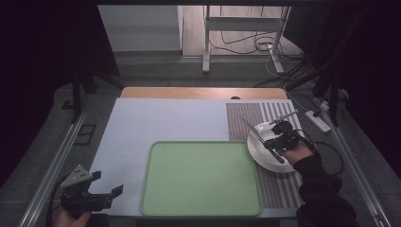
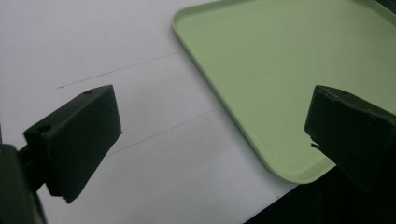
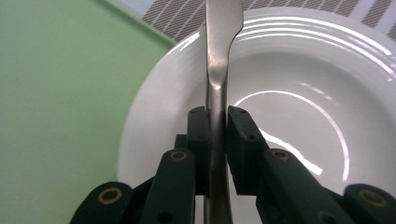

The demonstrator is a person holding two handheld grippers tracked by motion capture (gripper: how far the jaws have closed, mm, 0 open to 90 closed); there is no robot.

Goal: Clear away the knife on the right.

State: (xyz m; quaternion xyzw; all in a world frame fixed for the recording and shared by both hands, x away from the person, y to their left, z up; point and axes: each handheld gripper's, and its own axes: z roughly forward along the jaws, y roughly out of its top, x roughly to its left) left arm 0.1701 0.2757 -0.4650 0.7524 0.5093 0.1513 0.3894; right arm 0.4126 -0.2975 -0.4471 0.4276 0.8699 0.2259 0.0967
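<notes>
Right hand-held gripper (image 3: pixel 217 140): clamped on knife (image 3: pixel 219 56), over white plate (image 3: pixel 299 65). Left hand-held gripper (image 2: pixel 212 135): open, left of the plate.

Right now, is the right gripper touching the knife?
Touching. The right gripper view shows the right gripper shut on the knife, with both jaws pressed against its metal handle above the white plate.

A lab-like recording room is suggested: black curtains (image 1: pixel 42 56) at both sides, loose cables (image 1: pixel 255 45) on the floor at upper right, a metal-framed stand (image 1: pixel 241 28).
</notes>
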